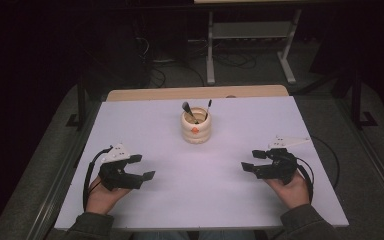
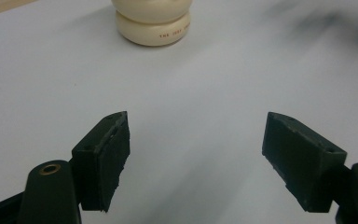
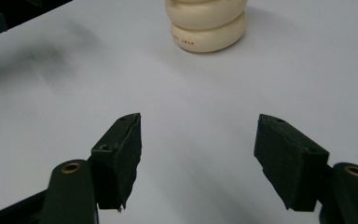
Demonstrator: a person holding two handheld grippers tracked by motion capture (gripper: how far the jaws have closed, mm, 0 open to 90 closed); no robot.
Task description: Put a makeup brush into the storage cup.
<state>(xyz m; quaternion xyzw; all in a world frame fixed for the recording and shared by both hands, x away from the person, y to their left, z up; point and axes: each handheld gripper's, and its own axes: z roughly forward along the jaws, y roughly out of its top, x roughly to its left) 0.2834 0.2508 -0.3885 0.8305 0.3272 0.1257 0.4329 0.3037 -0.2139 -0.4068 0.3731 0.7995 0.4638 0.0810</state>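
While each black two-jaw gripper rests low over the near part of the pale lilac desk point(image 1: 145, 210), the left gripper point(image 1: 142, 167) and the right gripper point(image 1: 253, 160) both stand with jaws spread wide, nothing between them and nothing touched. Farther back, at mid-desk and well apart from both, stands the cream ribbed ceramic pot point(image 1: 196, 126) holding two dark-handled brushes point(image 1: 187, 110). Beyond it lie a wooden desk edge point(image 1: 195, 93), grey floor and a pale metal frame point(image 1: 250, 40) in a dark room.

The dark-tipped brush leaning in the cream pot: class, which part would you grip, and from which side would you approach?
Grip the brush on the stretch that rises above the rim of the cream pot, just under its dark tip. Come from above, jaws either side of it. Most of it sits hidden inside the pot, and a second, thinner brush stands close by, so a sideways approach would likely knock it.
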